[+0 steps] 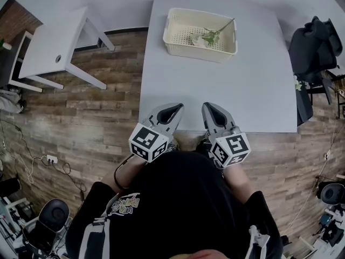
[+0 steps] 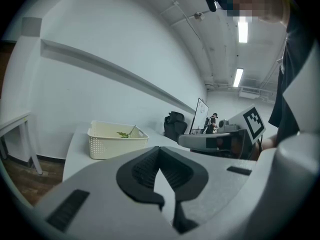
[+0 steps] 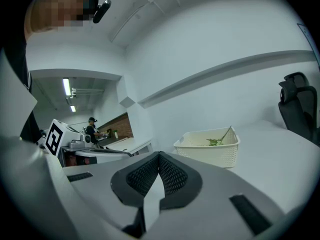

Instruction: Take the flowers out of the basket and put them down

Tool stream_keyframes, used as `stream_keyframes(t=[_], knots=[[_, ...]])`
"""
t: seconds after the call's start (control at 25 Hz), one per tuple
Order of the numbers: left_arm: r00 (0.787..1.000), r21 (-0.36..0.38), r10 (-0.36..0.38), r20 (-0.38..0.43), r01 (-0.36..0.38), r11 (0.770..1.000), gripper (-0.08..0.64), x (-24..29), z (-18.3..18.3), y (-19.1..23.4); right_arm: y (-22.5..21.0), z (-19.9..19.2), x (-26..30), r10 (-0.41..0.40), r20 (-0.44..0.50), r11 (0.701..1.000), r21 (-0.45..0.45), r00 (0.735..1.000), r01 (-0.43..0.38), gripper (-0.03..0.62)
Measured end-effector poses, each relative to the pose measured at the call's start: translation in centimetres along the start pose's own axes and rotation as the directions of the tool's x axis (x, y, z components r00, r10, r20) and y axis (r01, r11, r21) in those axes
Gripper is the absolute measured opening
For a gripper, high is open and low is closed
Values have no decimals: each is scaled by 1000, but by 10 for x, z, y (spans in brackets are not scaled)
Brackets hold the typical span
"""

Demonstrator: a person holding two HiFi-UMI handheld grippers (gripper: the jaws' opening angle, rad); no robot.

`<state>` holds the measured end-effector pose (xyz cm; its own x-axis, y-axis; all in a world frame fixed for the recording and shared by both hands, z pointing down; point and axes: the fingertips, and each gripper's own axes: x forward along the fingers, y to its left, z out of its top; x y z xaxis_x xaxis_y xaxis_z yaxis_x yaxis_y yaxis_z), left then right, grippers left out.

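A cream plastic basket [image 1: 178, 46] stands at the far side of the white table [image 1: 215, 90]. Inside it lies a white flower with a green stem [image 1: 207, 36] that leans on the right rim. The basket [image 2: 107, 141] shows far ahead in the left gripper view with green leaves [image 2: 123, 134] above its rim, and the basket [image 3: 212, 151] also appears in the right gripper view with the stem [image 3: 220, 138] sticking up. My left gripper [image 1: 173, 110] and right gripper [image 1: 209, 109] rest side by side at the table's near edge, both shut and empty, far from the basket.
A small white side table [image 1: 54, 47] stands to the left on the wood floor. A black office chair [image 1: 315, 50] sits at the table's right side. Cables and equipment lie on the floor at the lower left and right.
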<state>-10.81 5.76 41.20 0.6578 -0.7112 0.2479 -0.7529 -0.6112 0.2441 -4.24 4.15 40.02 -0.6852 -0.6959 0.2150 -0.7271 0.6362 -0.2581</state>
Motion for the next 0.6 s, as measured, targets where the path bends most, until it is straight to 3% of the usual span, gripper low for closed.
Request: stream_keyframes(t=[0.6], knots=[[1000,2,-4,8,4,1000,6,-9,3,6,1,10,1,-21,15,1000,-16,1000,21,21]])
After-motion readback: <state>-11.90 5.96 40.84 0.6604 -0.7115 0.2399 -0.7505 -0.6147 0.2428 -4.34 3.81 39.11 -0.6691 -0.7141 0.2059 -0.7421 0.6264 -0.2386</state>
